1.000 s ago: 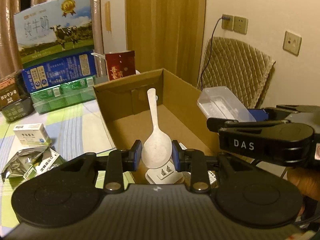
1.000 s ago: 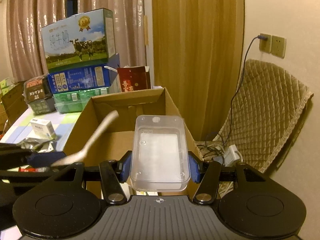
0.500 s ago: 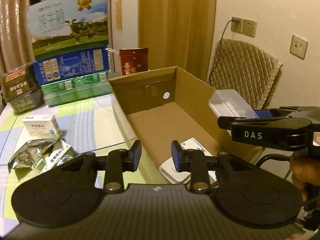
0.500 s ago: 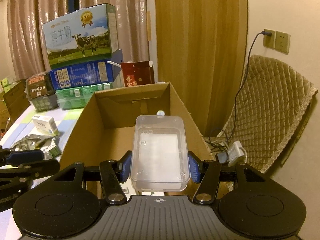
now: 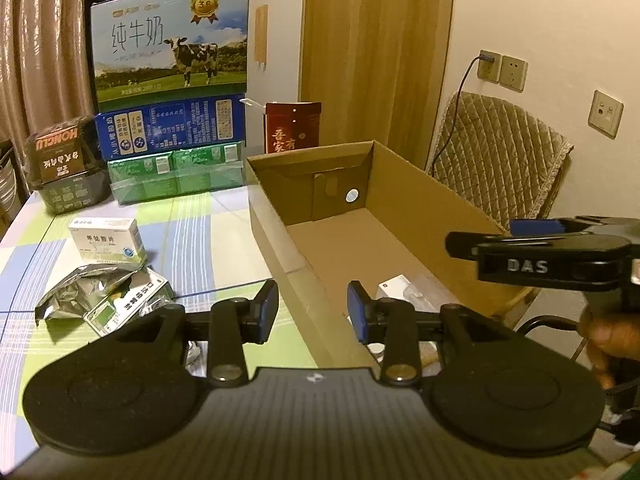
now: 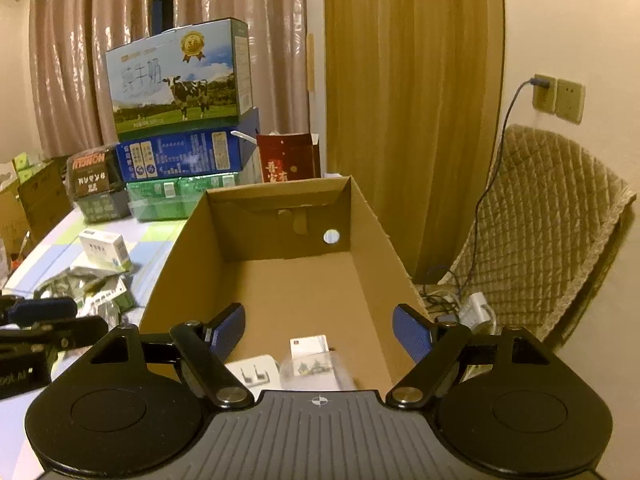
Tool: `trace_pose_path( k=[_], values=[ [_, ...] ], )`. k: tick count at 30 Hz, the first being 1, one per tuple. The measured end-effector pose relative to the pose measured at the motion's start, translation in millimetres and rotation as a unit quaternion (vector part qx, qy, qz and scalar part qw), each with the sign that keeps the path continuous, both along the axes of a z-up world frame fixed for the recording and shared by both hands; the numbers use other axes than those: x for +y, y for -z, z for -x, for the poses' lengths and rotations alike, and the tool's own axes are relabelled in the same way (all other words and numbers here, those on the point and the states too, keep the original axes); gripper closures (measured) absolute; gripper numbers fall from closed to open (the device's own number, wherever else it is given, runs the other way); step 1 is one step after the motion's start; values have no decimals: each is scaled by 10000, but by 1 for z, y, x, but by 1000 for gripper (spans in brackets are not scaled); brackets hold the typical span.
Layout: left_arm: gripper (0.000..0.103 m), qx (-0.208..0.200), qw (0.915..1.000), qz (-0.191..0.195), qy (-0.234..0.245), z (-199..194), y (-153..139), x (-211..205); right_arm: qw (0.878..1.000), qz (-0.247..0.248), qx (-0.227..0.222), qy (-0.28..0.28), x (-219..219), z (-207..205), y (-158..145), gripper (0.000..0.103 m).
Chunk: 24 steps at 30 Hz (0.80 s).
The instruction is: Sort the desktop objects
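Container (image 6: 316, 364) now inside cardboard box (image 6: 372, 216)

Items at cardboard box (image 6: 276, 292) near end – white plug (image 6: 256, 372), clear container (image 6: 316, 364) – partly hidden by gripper body, blurred; hand (image 5: 612, 340) cut off at right edge.

Both views are fisheye, each mounted on a gripper, looking forward and slightly down along its fingers. Left wrist view sits low over the table edge (image 5: 208, 216), just left of the open cardboard box (image 5: 400, 208), facing the stacked milk cartons (image 5: 170, 46) and curtains. Right wrist view hangs close above the box's near end (image 6: 292, 280), looking lengthwise into it. Shared: box, cartons, red packet (image 6: 288, 158), quilted chair (image 6: 560, 216), wall sockets; each view catches the other gripper at its edge.
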<state>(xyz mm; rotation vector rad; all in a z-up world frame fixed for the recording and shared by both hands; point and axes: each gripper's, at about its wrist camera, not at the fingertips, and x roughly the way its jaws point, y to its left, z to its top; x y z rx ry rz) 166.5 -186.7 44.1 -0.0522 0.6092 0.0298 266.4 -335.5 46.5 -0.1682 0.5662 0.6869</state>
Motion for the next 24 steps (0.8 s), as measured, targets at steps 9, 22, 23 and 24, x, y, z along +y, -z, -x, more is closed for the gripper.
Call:
trace_pose_path(
  k=[9,22,23,24],
  values=[
    [69,16,9998,60,-202,25,-4,12,9998,-123,121,-69,-11,36,-13,12],
    [47,33,9976,135,-674,79,-14,45,9982,-248,340,-421,1,93,-27,2],
    [43,31,9973,134,-717,83,-15,48,9981,-238,340,-459,3,97,-28,2],
    [42,26,9970,129,-758,87,-15,51,9979,-222,340,-504,5,100,-28,2]
  ],
)
